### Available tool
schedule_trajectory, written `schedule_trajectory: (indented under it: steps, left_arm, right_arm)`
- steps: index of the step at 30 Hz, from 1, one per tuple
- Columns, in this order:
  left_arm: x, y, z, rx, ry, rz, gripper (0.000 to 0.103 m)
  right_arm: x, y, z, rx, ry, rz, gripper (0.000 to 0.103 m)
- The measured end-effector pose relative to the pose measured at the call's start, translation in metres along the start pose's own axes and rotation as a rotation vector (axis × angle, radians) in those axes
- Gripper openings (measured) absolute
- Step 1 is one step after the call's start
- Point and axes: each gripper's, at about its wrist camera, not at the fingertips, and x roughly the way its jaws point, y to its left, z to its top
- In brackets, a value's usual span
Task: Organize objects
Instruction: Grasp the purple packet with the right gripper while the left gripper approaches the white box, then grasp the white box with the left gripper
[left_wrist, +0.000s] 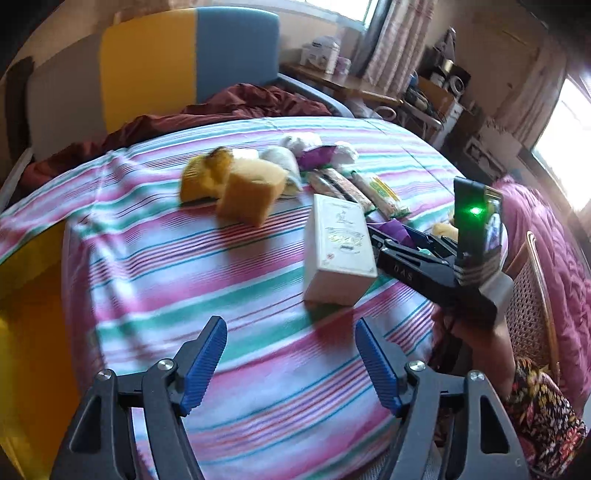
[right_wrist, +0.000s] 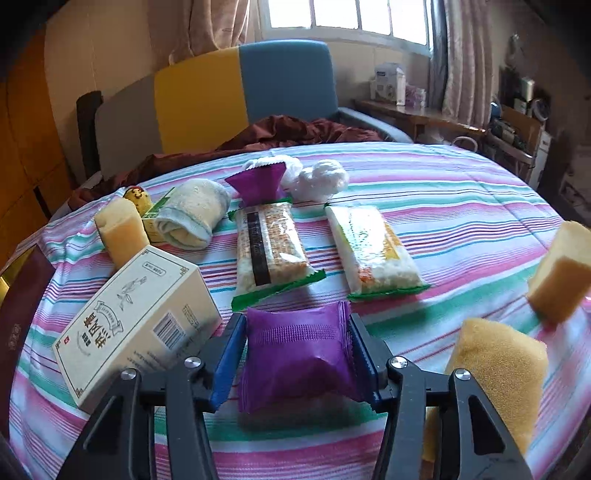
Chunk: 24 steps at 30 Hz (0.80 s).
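Note:
My right gripper (right_wrist: 295, 323) is shut on a purple snack packet (right_wrist: 299, 354), its blue pads pressing both sides just above the striped bed sheet (right_wrist: 461, 206). In the left wrist view that right gripper (left_wrist: 384, 240) reaches in from the right, beside a cream box (left_wrist: 340, 247). My left gripper (left_wrist: 291, 332) hangs open over bare sheet, short of the box, with nothing between its fingers. Beyond lie two cracker packets (right_wrist: 269, 247) (right_wrist: 373, 251), a second purple packet (right_wrist: 260, 182), a rolled towel (right_wrist: 195, 210) and a yellow sponge block (right_wrist: 122, 232).
Two more yellow sponges (right_wrist: 561, 273) (right_wrist: 498, 369) sit at the right of the bed. White cloth balls (right_wrist: 321, 177) lie at the back. A maroon blanket (right_wrist: 295, 129) and a yellow-blue headboard (right_wrist: 240, 92) bound the far side. A wicker chair (left_wrist: 532, 295) stands beside the bed.

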Motion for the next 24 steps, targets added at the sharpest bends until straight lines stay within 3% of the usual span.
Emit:
schedule_trajectory:
  steps: [9, 22, 24]
  left_arm:
    - [0.046, -0.032, 0.029, 0.133, 0.02, -0.007, 0.073]
    - [0.079, -0.031, 0.037, 0.163, -0.003, -0.018, 0.072]
    - [0.083, -0.029, 0.037, 0.15, -0.009, -0.01, 0.061]
  right_arm:
    - [-0.002, -0.004, -0.003, 0.02, -0.028, -0.071, 0.055]
    - [0.0, -0.006, -0.005, 0.022, -0.027, -0.102, 0.056]
    - [0.0, -0.007, -0.005, 0.024, -0.029, -0.099, 0.056]
